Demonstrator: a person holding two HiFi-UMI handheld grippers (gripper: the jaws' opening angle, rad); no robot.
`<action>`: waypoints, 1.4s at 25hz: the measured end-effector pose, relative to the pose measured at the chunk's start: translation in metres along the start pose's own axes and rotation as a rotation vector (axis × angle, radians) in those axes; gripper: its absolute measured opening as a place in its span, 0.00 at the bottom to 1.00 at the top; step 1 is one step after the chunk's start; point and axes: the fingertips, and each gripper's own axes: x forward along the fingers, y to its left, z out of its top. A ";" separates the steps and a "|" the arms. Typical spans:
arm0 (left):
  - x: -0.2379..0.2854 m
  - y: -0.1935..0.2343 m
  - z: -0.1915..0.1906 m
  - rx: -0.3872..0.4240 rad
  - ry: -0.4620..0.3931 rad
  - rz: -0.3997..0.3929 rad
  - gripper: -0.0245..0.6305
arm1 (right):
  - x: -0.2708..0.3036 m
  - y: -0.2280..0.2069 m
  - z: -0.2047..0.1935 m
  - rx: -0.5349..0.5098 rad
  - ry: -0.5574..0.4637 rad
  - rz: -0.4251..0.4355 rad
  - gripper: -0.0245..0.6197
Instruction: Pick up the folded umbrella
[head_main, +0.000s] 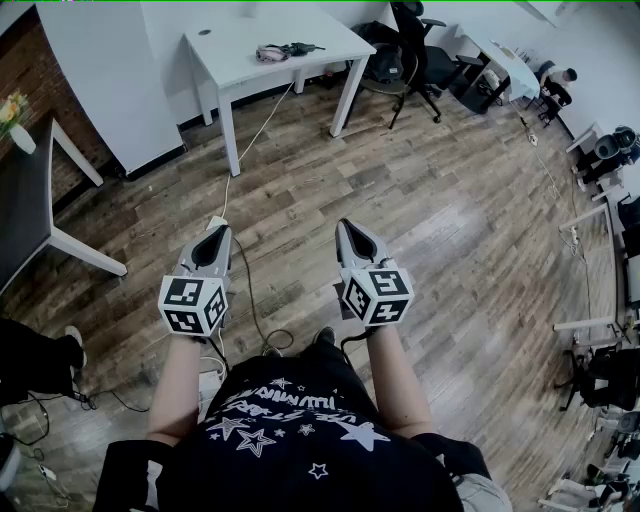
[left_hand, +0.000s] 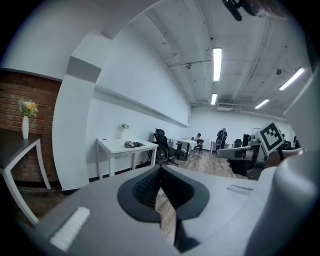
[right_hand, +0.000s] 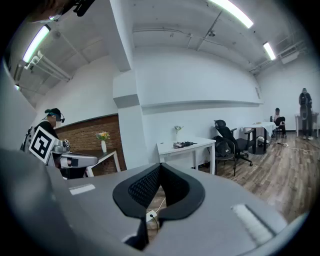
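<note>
Star-printed shirt (head_main: 300, 440), cut off by the bottom edge, sits below the left gripper (head_main: 216, 232) and right gripper (head_main: 350, 228), both held over the wooden floor (head_main: 450, 220) with jaws clenched together on nothing. Well away, on the white table (head_main: 235, 45), a small dark bundle, apparently the folded umbrella (head_main: 297, 48), lies beside something pink (head_main: 270, 53); both are too small to make out clearly.
</note>
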 end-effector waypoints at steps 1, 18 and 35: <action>0.001 0.000 0.000 0.001 0.000 -0.002 0.04 | 0.001 0.000 0.000 0.002 0.000 -0.001 0.06; -0.016 0.016 -0.020 -0.037 0.028 0.010 0.04 | 0.006 0.009 -0.021 0.036 0.022 -0.017 0.06; 0.067 0.049 -0.005 -0.016 0.052 0.057 0.04 | 0.103 -0.055 -0.009 0.049 0.032 0.008 0.06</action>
